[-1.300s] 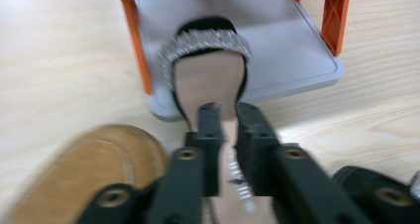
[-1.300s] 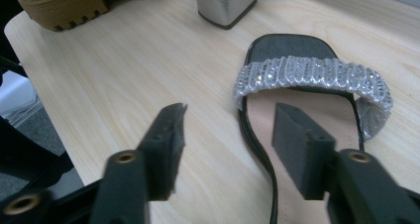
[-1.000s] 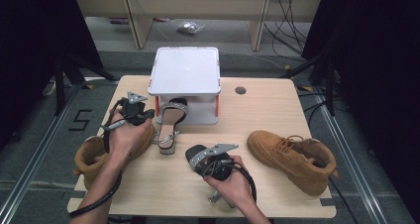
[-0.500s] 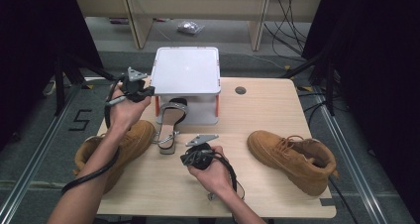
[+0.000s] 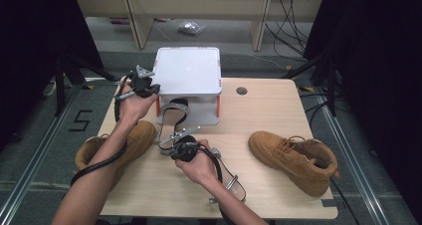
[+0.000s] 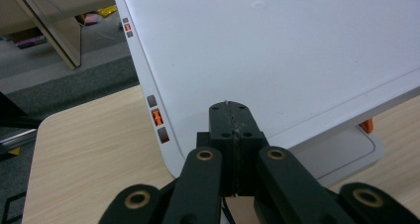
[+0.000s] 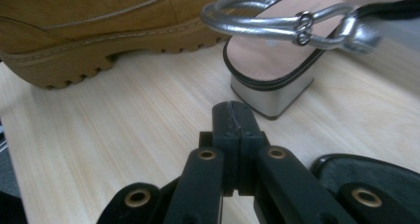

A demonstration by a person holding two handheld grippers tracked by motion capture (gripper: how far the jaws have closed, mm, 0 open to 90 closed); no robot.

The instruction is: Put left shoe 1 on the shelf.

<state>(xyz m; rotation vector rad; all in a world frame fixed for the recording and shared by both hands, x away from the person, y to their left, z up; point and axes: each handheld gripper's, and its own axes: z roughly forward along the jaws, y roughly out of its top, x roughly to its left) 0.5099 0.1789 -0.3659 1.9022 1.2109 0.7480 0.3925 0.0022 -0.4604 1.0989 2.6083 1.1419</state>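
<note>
Silver sandal (image 5: pixel 171 123) at centre of the high view, lying on the table (image 5: pixel 268 110) with its far end tucked under the lower tier of the white rack (image 5: pixel 189 70) and its block heel and ankle strap pointing toward the bottom of the frame; in the right gripper view, same sandal (image 7: pixel 267 70) in the upper right, heel flat on the wood. Not yet lifted, not yet set on either tier. Right gripper (image 5: pixel 169 145) just short of that heel, jaws pressed together with nothing between them, tips (image 7: pixel 233 110) near the heel but apart from it. Left gripper (image 5: pixel 152 88) at the rack's left edge in the upper left, jaws likewise closed on nothing, tips (image 6: pixel 232 110) over the bare white top (image 6: pixel 272 50). Second sandal (image 5: pixel 231 177) with a clear strap beside the right forearm, lower centre. One tan boot (image 5: pixel 134 140) at lower left, the other (image 5: pixel 293 158) at right, both on the table. Judging by this, barely begun: rack top unoccupied, four shoes left to place.
</note>
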